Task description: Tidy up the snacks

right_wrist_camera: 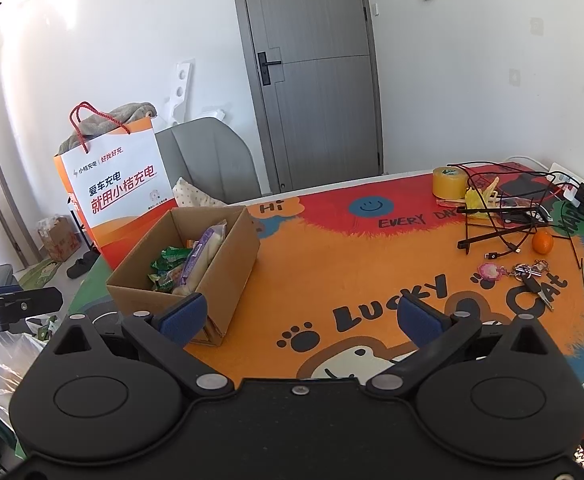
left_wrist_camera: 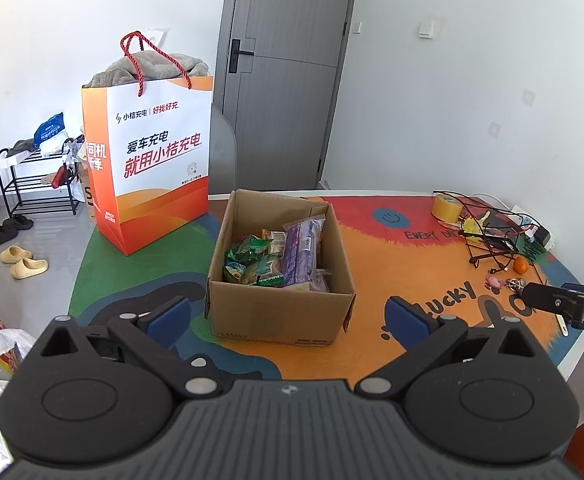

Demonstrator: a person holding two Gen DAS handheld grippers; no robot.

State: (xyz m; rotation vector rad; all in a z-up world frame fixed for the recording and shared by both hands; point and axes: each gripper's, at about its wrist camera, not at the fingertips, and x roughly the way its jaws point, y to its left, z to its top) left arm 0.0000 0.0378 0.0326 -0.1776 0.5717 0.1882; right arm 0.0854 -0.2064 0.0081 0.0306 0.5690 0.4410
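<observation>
both grippers, left gripper (left_wrist_camera: 288, 316) and right gripper (right_wrist_camera: 299, 316), hover with jaws apart and empty near the cardboard box (left_wrist_camera: 280, 304) of snack packets (left_wrist_camera: 276, 256) at centre frame.

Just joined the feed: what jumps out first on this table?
An open cardboard box of snack packets sits mid-table, green wrappers beside a purple pack. A tall orange and white gift bag stands at the box's far left. Both grippers, left and right, are open and empty.

Bright daylight, sharp focus, fisheye-bent edges
</observation>
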